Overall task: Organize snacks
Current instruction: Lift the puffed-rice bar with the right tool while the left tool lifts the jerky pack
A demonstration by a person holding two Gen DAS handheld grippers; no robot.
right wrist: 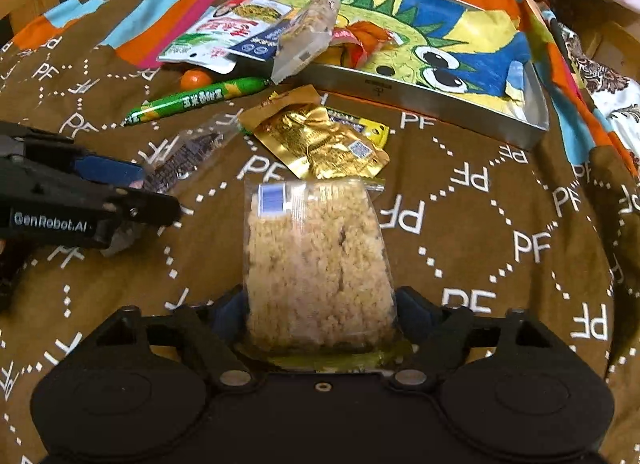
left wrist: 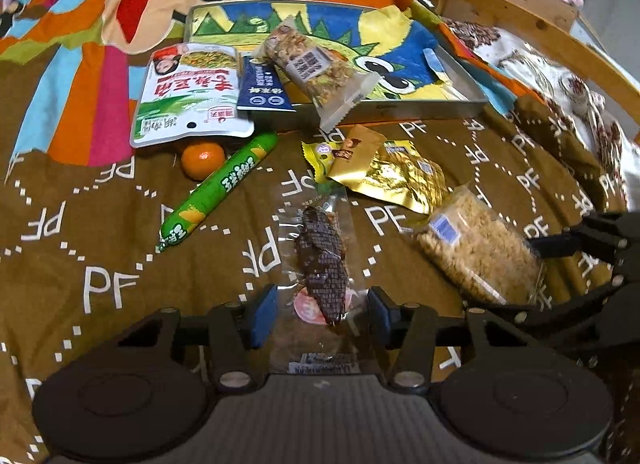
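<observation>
Gripping a clear-wrapped dark snack (left wrist: 322, 264), the left gripper (left wrist: 322, 312) had its blue pads at either side of the wrapper's near end; whether they truly pinched the film or only flanked it could not be told. The right gripper (right wrist: 320, 316) was clamped on a puffed-rice cake (right wrist: 316, 260), jaws pressed to both sides of the pack.

Tin tray (right wrist: 440, 103) sat at 12 to 1 o'clock from the right wrist camera, well apart from both hands. A granola bar (right wrist: 308, 35) overhung its near rim at 11 o'clock, with a green-white pouch (right wrist: 224, 35) beside it. Gold packet (right wrist: 324, 143) lay just beyond the rice cake. Green sausage stick (left wrist: 216, 191) and a tangerine (left wrist: 202, 159) lay at 10 o'clock from the left wrist camera, on the brown bedspread (left wrist: 120, 304).

Risks, judged: the dark snack's slack film could slip from the pads mid-carry. The rice cake could crumble under a hard squeeze. The two grippers were near each other and might collide approaching the tray; the overhanging bar could be knocked off.
</observation>
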